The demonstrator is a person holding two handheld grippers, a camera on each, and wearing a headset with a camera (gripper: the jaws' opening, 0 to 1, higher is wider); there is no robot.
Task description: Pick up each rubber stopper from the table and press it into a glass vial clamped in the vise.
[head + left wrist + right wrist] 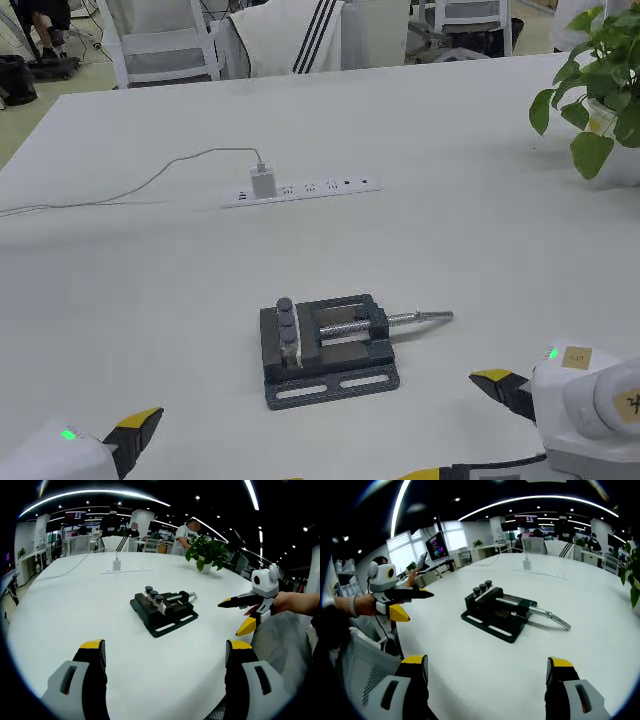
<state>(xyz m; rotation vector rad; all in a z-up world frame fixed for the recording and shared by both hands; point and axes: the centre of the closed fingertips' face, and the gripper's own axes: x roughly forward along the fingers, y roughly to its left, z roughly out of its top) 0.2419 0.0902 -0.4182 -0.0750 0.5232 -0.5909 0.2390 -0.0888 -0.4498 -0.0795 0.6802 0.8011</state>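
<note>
The yellow-tipped white left gripper (165,646) and right gripper (486,661) are hovering, jaws apart, at the near edge of the white table (450,230), seemingly because three dark rubber stoppers (286,319) are already sitting in glass vials (291,349) clamped in the black metal vise (335,380)

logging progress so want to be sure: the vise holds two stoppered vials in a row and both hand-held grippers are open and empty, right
Not two: the left gripper view shows three stoppered vials in a row in the vise. The rest holds: the left hand-held gripper and the right hand-held gripper are open and empty.
</note>
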